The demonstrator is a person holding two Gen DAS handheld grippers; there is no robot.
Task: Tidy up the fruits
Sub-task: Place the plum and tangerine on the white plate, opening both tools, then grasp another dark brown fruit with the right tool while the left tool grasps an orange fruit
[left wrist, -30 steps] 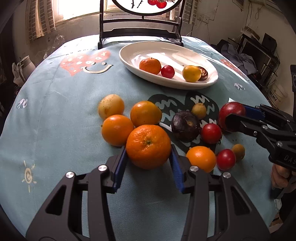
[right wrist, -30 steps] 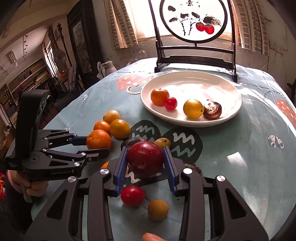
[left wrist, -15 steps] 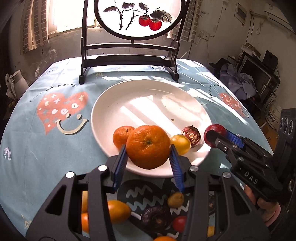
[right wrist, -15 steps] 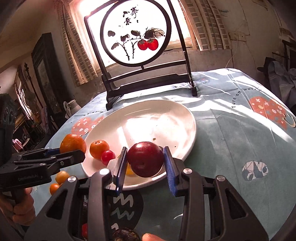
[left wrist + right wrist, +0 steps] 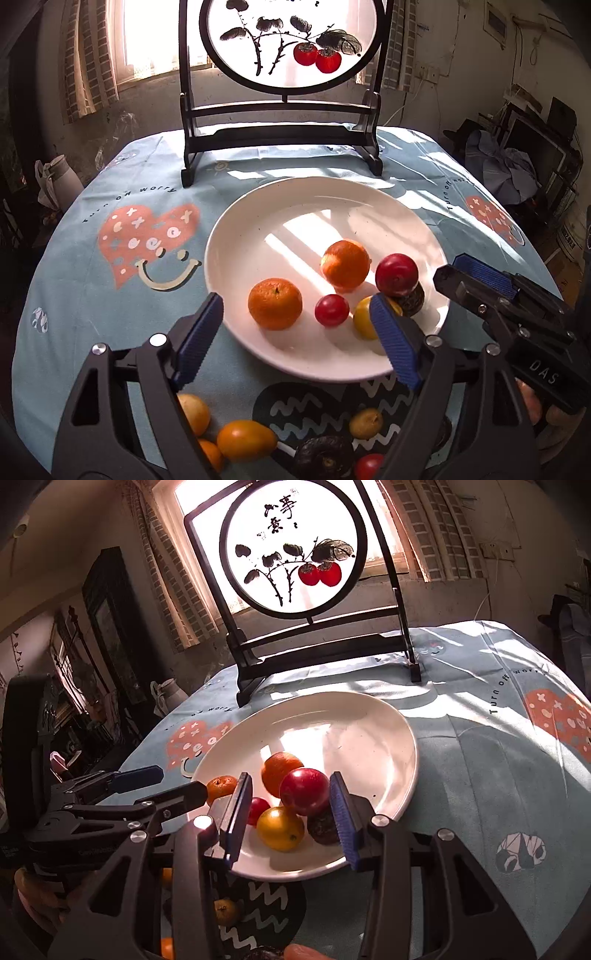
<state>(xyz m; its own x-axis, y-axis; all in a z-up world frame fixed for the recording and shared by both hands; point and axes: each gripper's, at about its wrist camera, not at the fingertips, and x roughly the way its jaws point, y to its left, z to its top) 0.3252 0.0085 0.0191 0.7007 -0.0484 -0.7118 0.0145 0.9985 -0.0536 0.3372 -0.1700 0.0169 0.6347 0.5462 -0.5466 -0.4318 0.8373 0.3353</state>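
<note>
Both claws sit at the near rim of the white plate [image 5: 236, 229].

Left claw [image 5: 295, 339] has just been opening: jaws wide, nothing between the pads. The big orange [image 5: 345, 263] lies free mid-plate, beyond the claw.

Right claw [image 5: 291, 812] has also just been opening, only slightly. The red plum [image 5: 304, 791] is between the jaws, perched on the dark fruit [image 5: 320, 827], with the yellow fruit [image 5: 280, 828] just beside it. There is a visible gap on the left pad side; the right side is too close to call. I read it as let go, or nearly.

Key relation: the remaining loose fruit lies on the counter on the near side of the plate, beneath both claws, behind their pointing direction. The yellow-orange fruit [image 5: 245, 440] and the small yellow one [image 5: 365, 422] are under the left claw. Likely next: both pull back from the plate and come down. The left is clear to go first; the plum's perch could roll.
</note>
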